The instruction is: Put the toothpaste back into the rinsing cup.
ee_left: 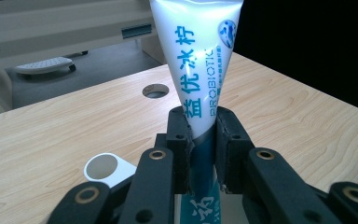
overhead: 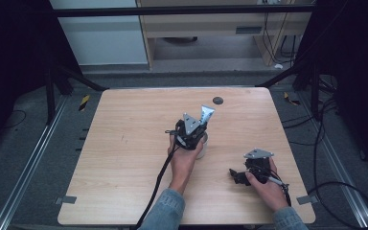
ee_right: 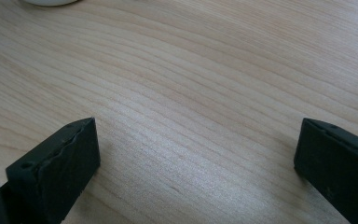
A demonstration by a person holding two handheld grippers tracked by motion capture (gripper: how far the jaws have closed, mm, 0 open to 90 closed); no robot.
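Observation:
My left gripper [ee_left: 203, 135] is shut on a white and teal toothpaste tube [ee_left: 200, 60] printed with teal characters and "PROBIOTIC". The tube's flat crimped end points up and away from me. In the high view the left gripper [overhead: 194, 128] holds the tube [overhead: 206, 114] at the table's middle, just above a white cup [overhead: 202, 147]. The cup's open rim [ee_left: 103, 168] lies low and left of the jaws. My right gripper [overhead: 237, 176] rests low on the table near the front right. Its jaws stand wide apart over bare wood [ee_right: 196, 154], with nothing between them.
The wooden table [overhead: 124, 158] has a dark round cable hole [overhead: 217, 100] near its far edge, seen as the hole [ee_left: 155, 90] behind the tube. Black frame posts and cables stand around the table. A white object's edge [ee_right: 51, 2] peeks in at the top left.

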